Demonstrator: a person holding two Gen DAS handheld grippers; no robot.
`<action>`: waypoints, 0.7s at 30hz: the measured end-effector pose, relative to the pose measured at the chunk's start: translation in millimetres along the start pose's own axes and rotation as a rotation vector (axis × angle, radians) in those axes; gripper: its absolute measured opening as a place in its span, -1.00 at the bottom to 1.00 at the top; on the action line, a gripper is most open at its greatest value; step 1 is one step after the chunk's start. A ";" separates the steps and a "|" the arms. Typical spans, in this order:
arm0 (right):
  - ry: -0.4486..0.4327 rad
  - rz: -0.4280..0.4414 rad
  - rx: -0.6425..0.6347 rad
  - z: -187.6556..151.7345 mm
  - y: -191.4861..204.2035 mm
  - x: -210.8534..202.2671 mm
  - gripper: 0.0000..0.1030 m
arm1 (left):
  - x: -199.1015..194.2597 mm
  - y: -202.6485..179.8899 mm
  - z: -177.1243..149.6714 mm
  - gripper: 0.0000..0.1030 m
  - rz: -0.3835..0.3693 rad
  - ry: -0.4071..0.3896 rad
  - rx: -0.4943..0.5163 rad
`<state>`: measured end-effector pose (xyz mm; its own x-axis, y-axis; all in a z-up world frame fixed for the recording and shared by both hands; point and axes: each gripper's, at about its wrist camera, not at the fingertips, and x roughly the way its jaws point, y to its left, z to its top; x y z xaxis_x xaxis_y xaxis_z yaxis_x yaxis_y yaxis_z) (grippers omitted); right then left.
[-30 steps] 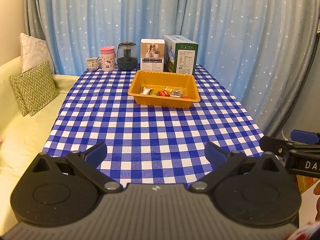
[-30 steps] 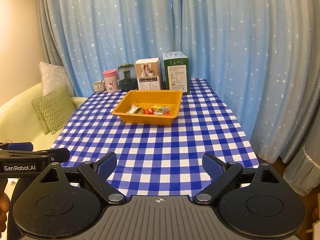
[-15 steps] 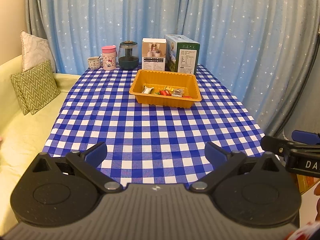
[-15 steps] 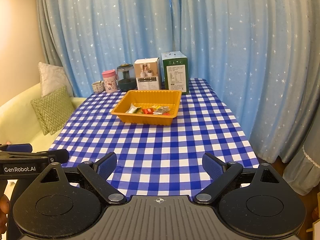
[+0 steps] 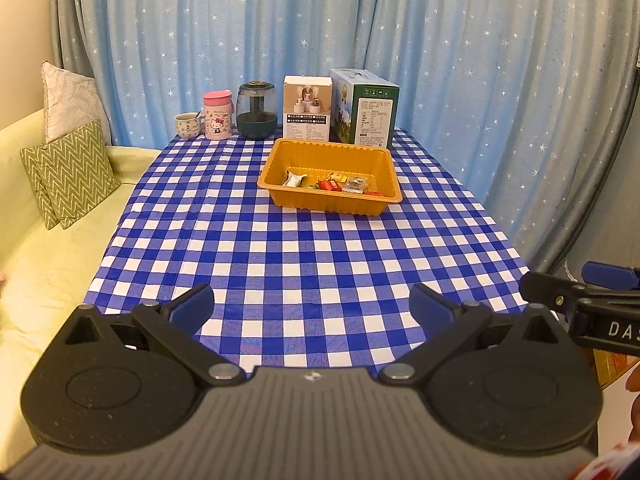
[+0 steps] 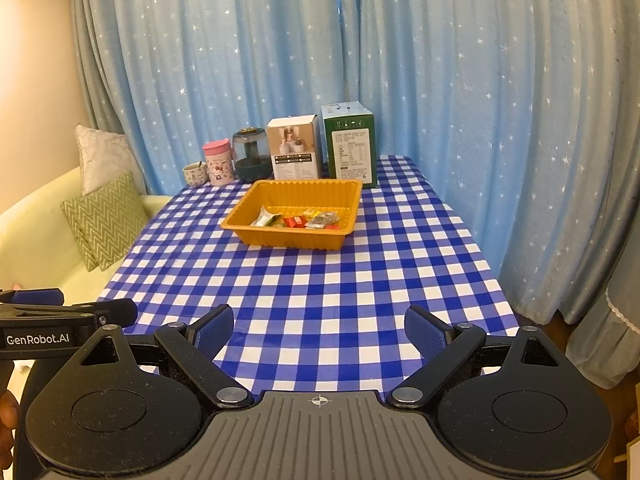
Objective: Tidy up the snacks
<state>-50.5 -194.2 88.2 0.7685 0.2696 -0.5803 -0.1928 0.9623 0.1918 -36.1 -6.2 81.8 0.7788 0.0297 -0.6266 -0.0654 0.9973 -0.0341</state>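
checked table [image 5: 304, 256], orange tray [image 5: 384, 168] lengthwise left-right

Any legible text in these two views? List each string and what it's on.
"GenRobot.AI": side of the black left hand-held gripper, seen from the right wrist.
"DA", cut off by the frame edge: side of the black right hand-held gripper, seen from the left wrist.
White cardboard box, green cardboard box: print too small to read.
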 end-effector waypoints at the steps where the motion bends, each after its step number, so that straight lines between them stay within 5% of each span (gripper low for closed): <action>1: 0.000 0.000 0.001 0.1 0.1 0.2 0.78 | 0.0 0.3 -0.1 1.00 0.002 0.000 0.000; 21: -0.003 -0.004 0.004 -0.7 0.7 1.1 0.78 | 0.5 -1.1 -2.4 1.00 0.001 0.003 -0.004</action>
<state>-50.2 -193.1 87.2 0.7709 0.2659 -0.5788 -0.1873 0.9632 0.1930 -37.1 -7.5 79.6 0.7771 0.0300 -0.6287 -0.0685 0.9970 -0.0370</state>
